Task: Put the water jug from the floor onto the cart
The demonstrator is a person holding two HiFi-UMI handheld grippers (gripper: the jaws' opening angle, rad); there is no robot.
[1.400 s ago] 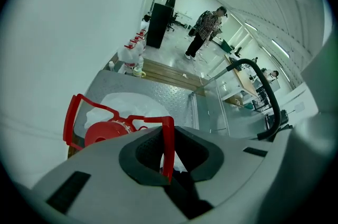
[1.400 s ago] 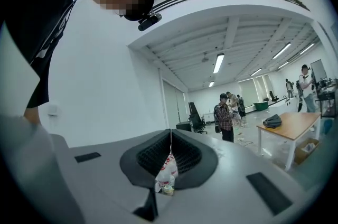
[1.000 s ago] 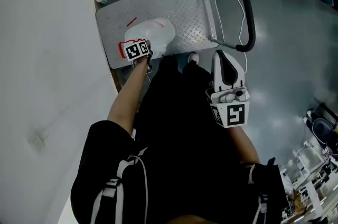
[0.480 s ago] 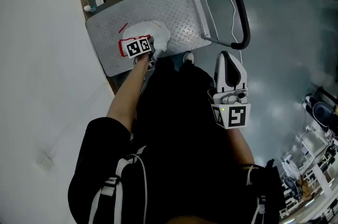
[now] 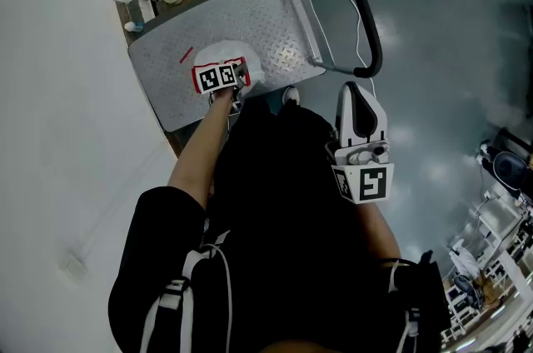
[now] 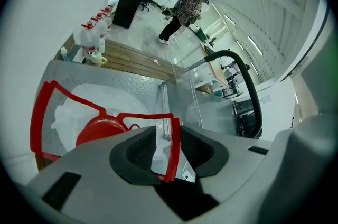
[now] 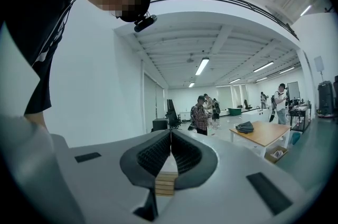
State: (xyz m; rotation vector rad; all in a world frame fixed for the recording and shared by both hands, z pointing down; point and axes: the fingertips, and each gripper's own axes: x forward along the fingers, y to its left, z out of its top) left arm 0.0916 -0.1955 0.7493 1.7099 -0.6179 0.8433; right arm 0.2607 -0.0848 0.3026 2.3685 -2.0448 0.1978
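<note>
Cart deck (image 5: 275,14) at upper left bears the water jug (image 5: 226,53), so our left gripper (image 6: 168,139) has just opened its jaws, loose around the red handle (image 6: 150,116).

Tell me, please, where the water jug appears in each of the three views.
Head view: the water jug is upper left of centre, on the cart's deck.
Left gripper view: lower left, its red cap nearest the camera.
Right gripper view: not in it.
Shared landmark: the cart's black push handle, right of the jug in both.
</note>
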